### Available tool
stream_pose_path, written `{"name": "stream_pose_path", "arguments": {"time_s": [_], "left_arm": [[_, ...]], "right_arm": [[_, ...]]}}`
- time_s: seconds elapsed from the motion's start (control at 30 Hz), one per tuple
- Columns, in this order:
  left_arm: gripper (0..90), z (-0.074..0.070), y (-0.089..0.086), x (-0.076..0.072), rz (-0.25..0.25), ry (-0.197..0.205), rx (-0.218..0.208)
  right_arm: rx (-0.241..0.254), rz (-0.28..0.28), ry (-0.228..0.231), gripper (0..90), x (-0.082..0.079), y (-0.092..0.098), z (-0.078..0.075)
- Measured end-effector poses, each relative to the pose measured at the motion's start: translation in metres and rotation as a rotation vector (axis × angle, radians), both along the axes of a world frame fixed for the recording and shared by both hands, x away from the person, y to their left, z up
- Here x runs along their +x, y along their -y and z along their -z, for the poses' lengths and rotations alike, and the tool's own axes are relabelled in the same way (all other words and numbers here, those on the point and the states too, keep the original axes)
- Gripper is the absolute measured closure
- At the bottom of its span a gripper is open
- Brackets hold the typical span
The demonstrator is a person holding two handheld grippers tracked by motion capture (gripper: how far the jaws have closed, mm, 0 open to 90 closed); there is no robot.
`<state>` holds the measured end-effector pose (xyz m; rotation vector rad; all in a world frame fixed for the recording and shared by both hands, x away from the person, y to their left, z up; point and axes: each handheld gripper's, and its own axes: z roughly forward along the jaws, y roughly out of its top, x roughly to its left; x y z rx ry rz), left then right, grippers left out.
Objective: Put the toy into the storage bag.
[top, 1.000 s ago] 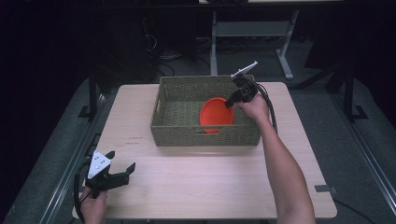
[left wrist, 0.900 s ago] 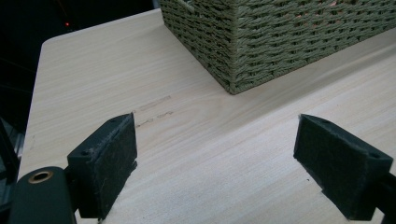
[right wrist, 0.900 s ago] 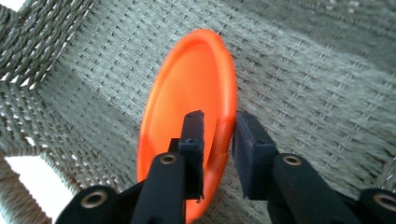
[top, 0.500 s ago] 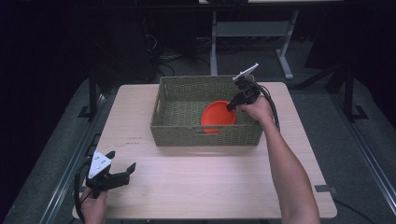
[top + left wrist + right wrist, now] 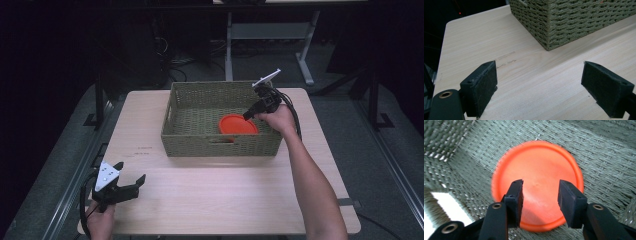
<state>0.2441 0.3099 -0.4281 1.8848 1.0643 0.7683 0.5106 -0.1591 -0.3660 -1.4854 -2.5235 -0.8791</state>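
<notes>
An orange disc [image 5: 237,125] lies flat on the floor of a woven olive basket [image 5: 220,145], toward its right front corner. My right gripper [image 5: 247,116] hovers just over the disc's right side, open. In the right gripper view the disc [image 5: 539,170] lies beneath the parted jaws of the right gripper [image 5: 540,187], with nothing between them. My left gripper [image 5: 131,171] rests low at the table's near left corner, open and empty. In the left gripper view the left gripper [image 5: 540,66] points at bare wood in front of the basket's corner [image 5: 574,20].
The basket stands at the back middle of a light wooden table [image 5: 225,195]. Its woven walls [image 5: 444,137] rise around the right gripper. A grey metal stand [image 5: 265,30] sits on the dark floor behind the table. Dark rails run along both sides.
The orange disc was tilted up at the right gripper; it now lies flat on the basket floor. The right gripper has risen slightly. The left gripper has not moved.
</notes>
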Motion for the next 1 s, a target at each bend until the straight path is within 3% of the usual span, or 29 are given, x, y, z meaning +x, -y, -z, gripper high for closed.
{"name": "stream_pose_path", "arguments": {"time_s": [0.37,0.47,0.67,0.77,1.0], "left_arm": [[12.8,0.001,0.001,0.0,0.004,-0.005,0.006],[12.8,0.0,0.001,0.0,0.001,-0.001,0.001],[12.8,0.0,0.001,0.0,0.001,0.0,0.003],[12.8,0.0,0.002,0.0,0.002,-0.002,0.005],[12.8,0.0,0.002,-0.001,0.006,0.006,0.01]], "right_arm": [[0.068,-0.028,0.023,40.2,-0.011,0.007,-0.009],[0.099,-0.033,0.035,38.6,-0.015,0.01,-0.014],[0.112,-0.057,0.055,32.9,-0.022,0.008,-0.022],[0.154,-0.069,0.068,32.3,-0.029,0.008,-0.024],[0.173,-0.067,0.089,29.2,-0.041,0.012,-0.027]]}}
